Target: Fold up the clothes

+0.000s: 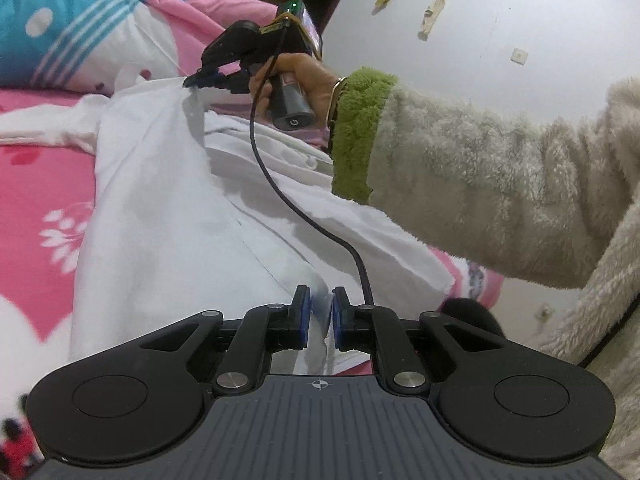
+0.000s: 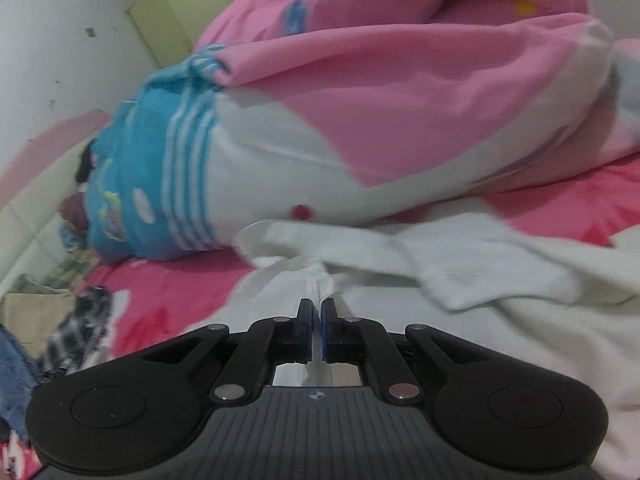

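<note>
Two grippers, both clamped on one white garment point(image 1: 160, 208) spread over pink bedding point(image 1: 44, 184). Left gripper point(image 1: 320, 316) pinching a fold of cloth at the near edge; right gripper point(image 2: 318, 322) nipping a bunched ridge at the far end, beside one rolled quilt point(image 2: 360, 92). Step judged: raising an edge for the first fold. Next move likely needing both grips carried across together, cloth kept taut. One cable point(image 1: 280, 192) trailing over garment.

The white garment point(image 1: 160, 208) is thin, smooth woven cloth with a matt look. The sleeve point(image 1: 480, 184) is shaggy fleece with a green plush cuff. The left hand-held gripper point(image 1: 320, 312) is matt black plastic with shiny metal rivets. The bed sheet point(image 1: 40, 184) is printed pink cotton-like cloth.
</note>
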